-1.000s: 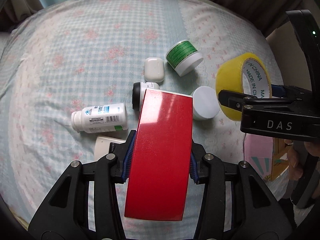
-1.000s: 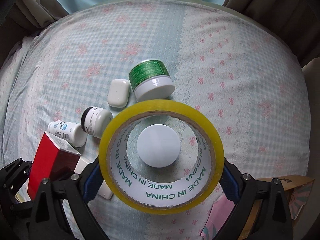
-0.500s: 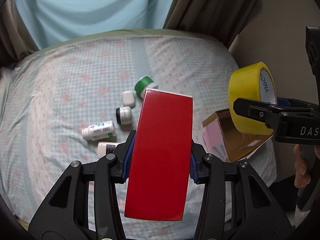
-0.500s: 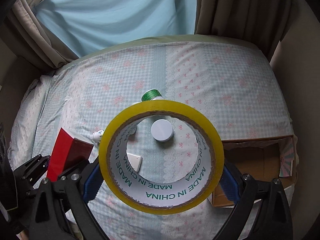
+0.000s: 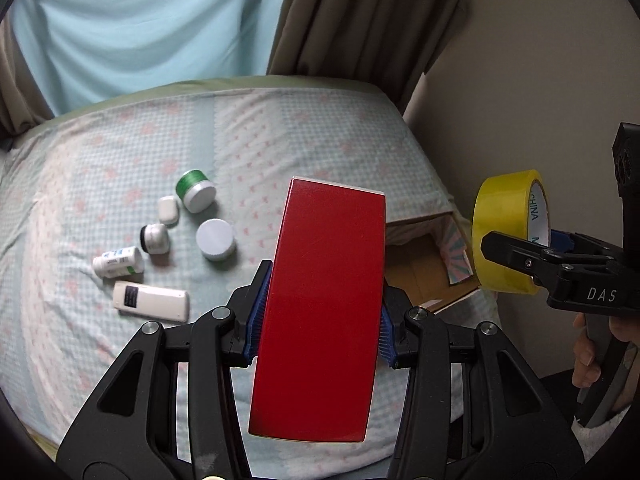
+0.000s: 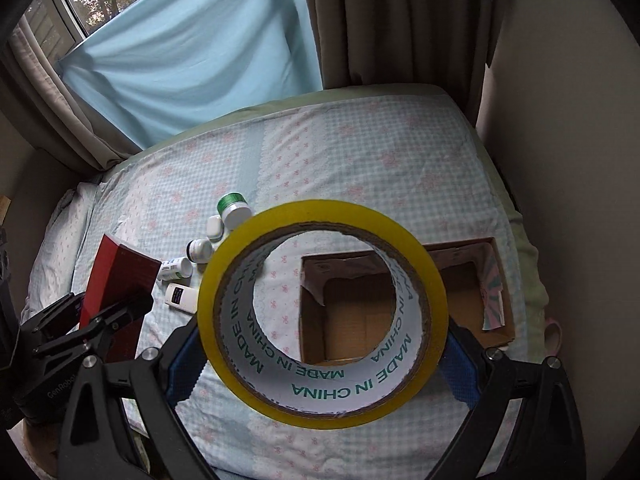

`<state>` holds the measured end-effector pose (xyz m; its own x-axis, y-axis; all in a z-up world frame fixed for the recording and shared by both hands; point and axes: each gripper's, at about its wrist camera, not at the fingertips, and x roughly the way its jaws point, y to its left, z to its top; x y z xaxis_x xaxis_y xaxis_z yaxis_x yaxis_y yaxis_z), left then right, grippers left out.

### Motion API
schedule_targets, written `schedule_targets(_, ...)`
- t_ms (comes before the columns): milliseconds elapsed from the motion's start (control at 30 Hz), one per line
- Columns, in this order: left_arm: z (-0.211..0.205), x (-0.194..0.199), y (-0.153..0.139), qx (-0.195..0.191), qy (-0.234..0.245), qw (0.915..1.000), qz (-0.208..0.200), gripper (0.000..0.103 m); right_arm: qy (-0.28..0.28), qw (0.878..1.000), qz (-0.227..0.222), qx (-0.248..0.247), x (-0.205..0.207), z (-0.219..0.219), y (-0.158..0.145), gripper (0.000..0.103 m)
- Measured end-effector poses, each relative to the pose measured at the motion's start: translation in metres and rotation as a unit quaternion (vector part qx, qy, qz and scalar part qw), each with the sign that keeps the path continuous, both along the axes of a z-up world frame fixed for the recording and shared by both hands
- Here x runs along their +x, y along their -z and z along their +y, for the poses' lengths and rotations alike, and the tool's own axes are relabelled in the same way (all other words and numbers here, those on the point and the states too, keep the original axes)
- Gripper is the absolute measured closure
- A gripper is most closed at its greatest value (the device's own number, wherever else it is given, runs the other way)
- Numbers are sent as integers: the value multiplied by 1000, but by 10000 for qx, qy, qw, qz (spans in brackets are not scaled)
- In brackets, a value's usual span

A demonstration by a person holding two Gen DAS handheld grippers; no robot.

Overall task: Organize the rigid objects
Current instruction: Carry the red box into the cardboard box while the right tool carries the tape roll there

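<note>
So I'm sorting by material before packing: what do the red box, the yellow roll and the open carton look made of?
Red box: probably coated cardboard, since its smooth face has a soft sheen; it could also be plastic.
Yellow roll: glossy plastic tape wound on a brown paperboard core printed in green.
Open carton: matte brown cardboard with torn flap edges; the patterned pink sheet at its right wall looks like paper.

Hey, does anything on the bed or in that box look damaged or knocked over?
The cardboard box has a torn, ragged inner flap on its left side. On the bed, the white pill bottle lies on its side. Nothing spilled.
</note>
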<state>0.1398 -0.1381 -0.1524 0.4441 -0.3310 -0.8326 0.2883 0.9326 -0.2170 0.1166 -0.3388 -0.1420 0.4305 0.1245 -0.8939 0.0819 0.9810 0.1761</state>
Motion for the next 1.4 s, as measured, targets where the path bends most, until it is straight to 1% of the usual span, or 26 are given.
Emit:
schedule_targets(133,-49,0,12,89,69,9999,85,62,170,9998,124,68,-3,-54,13,6)
schedule_targets(300,-100,9,38,214,174,9991,312,62,232,9988,419,23,4,-105,43,6)
schedule_targets(400,-129,19,59,255,260,9981,496,62,105,9980,619,-44,10,-124,67,6)
schedule_targets(500,-152,33,81,369,344,9963,691,62,-201,9964,801,-184,17,-133,92,6)
schedule_targets(633,-173,54,120,593,468,9923,982,62,-721,9922,965,-307,28,-135,128,6)
schedule_targets(733,-181,71,158,772,561,9877,1235,62,-1198,9865,1010,-478,38,-129,155,6)
schedule_targets(800,-184,80,184,928,645,9839,1384,62,-1566,9804,1007,-638,43,-122,170,6)
schedule_targets(900,-193,88,216,1119,779,9781,1574,62,-2066,9689,961,-962,44,-111,192,6)
schedule_targets(967,-196,92,237,1225,839,9739,1719,62,-2333,9613,911,-1147,43,-108,204,6)
schedule_targets(1033,-198,95,257,1331,875,9697,1851,62,-2559,9549,878,-1222,41,-105,216,6)
schedule_targets(1133,-198,92,273,1374,906,9662,1984,62,-2719,9517,819,-1170,38,-104,228,6)
schedule_targets(1233,-196,92,282,1490,945,9635,2011,62,-2719,9536,796,-1022,39,-102,235,6)
schedule_targets(1333,-193,92,284,1544,919,9625,2035,62,-2754,9530,932,-852,43,-98,244,6)
schedule_targets(1400,-192,92,281,1574,874,9638,1968,61,-2743,9530,992,-821,45,-97,248,6)
